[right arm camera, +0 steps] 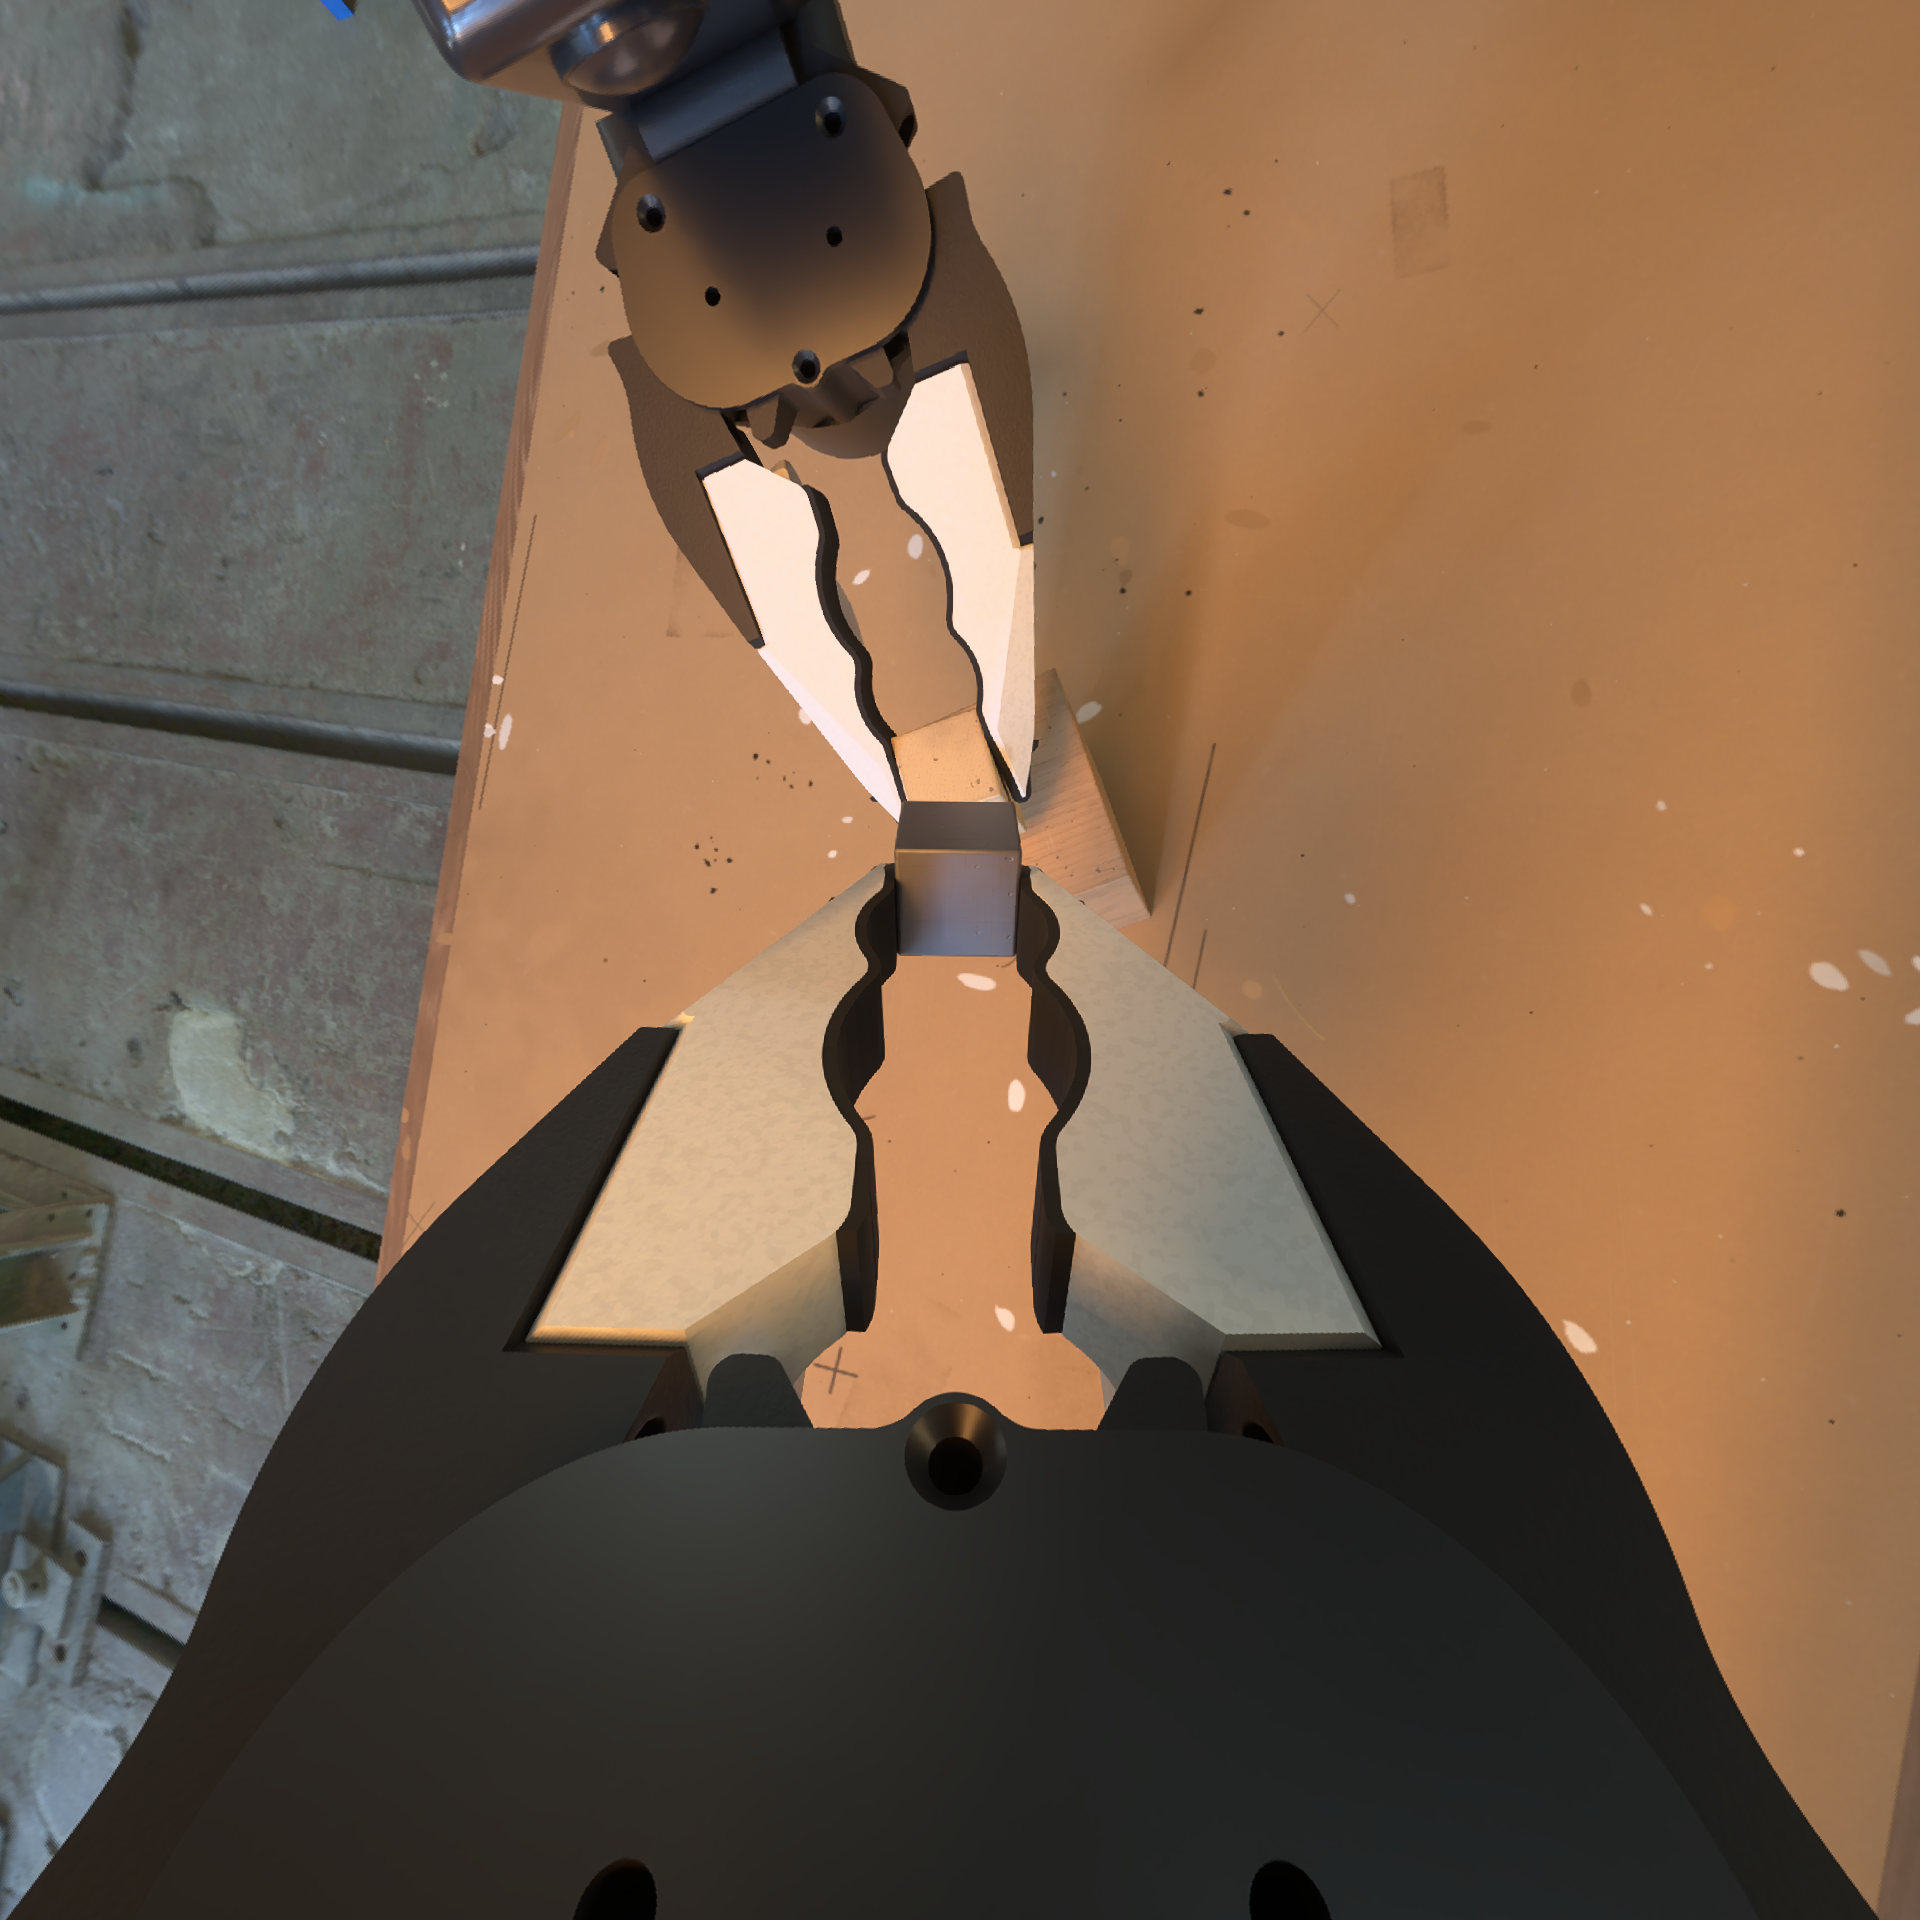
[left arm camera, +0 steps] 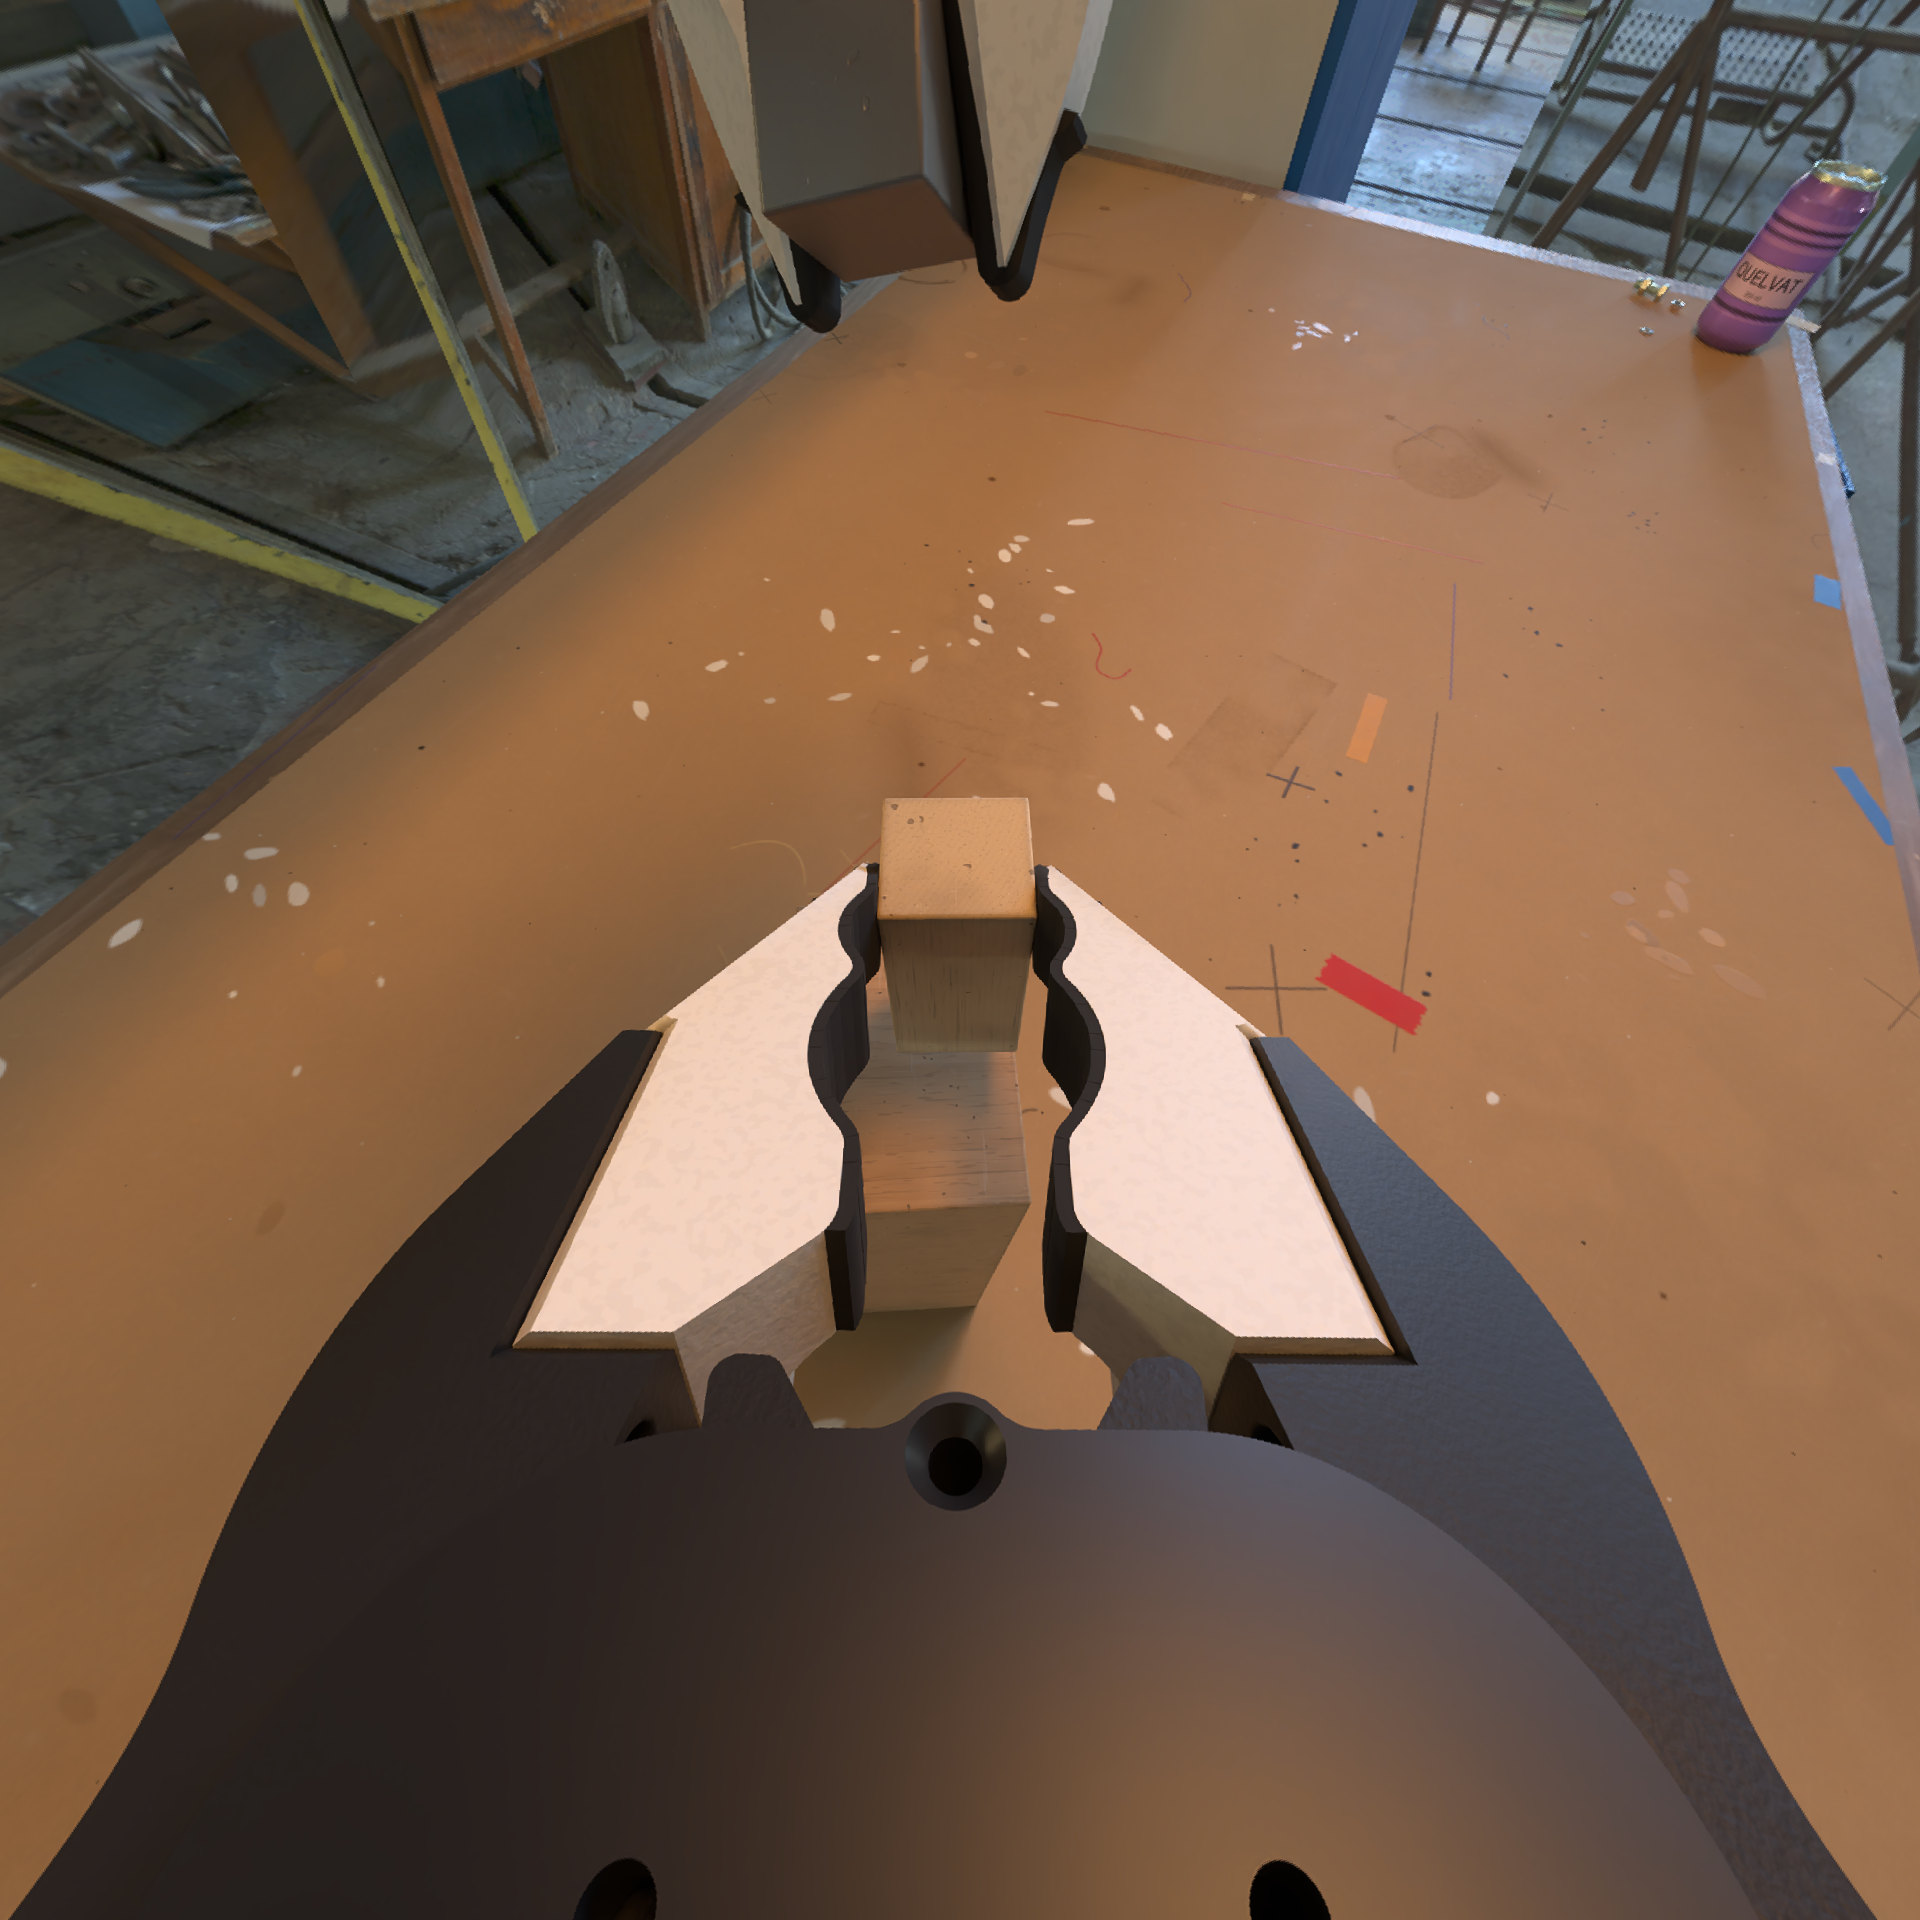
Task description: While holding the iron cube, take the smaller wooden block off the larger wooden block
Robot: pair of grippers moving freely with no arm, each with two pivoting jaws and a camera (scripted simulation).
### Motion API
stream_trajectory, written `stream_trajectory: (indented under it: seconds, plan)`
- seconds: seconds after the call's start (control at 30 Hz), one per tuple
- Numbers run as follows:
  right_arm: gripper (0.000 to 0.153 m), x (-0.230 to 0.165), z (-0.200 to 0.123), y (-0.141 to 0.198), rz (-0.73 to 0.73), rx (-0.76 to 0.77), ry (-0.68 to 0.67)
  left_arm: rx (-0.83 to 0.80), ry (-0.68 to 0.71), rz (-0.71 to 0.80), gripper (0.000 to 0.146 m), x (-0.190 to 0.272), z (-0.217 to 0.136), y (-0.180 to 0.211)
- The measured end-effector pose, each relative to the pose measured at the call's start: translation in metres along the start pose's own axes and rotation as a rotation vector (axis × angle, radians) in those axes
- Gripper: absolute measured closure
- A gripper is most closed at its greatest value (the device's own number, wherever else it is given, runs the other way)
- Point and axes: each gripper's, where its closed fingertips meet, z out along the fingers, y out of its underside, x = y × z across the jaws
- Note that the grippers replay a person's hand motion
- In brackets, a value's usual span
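My left gripper (left arm camera: pixel 956 883) is shut on the smaller wooden block (left arm camera: pixel 956 862), gripping it at the fingertips. The block hangs just above the larger wooden block (left arm camera: pixel 940 1174), which lies on the table under my fingers. My right gripper (right arm camera: pixel 956 894) is shut on the grey iron cube (right arm camera: pixel 954 883) and holds it in the air above the table. From there I see the left gripper (right arm camera: pixel 948 779) with the smaller block (right arm camera: pixel 940 758), and the larger block (right arm camera: pixel 1091 842) beside it. The right gripper (left arm camera: pixel 912 291) and iron cube (left arm camera: pixel 862 156) show at the top of the left wrist view.
The orange table (left arm camera: pixel 1351 520) is flecked with white paint and has a strip of red tape (left arm camera: pixel 1371 992). A purple can (left arm camera: pixel 1787 260) stands at the far right corner. The table's left edge (left arm camera: pixel 312 727) drops to a concrete floor with workshop furniture.
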Motion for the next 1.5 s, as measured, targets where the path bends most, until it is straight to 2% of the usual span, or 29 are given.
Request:
stream_trajectory:
  seconds: [1.07,1.5]
  plan:
    - [0.131,0.016,-0.001,0.003,0.231,0.067,-0.128,0.015,-0.020,-0.022,0.118,0.000,0.000,-0.001]
    - [0.131,0.017,-0.001,0.003,0.224,0.049,-0.131,0.018,-0.031,-0.033,0.118,0.001,0.000,-0.001]
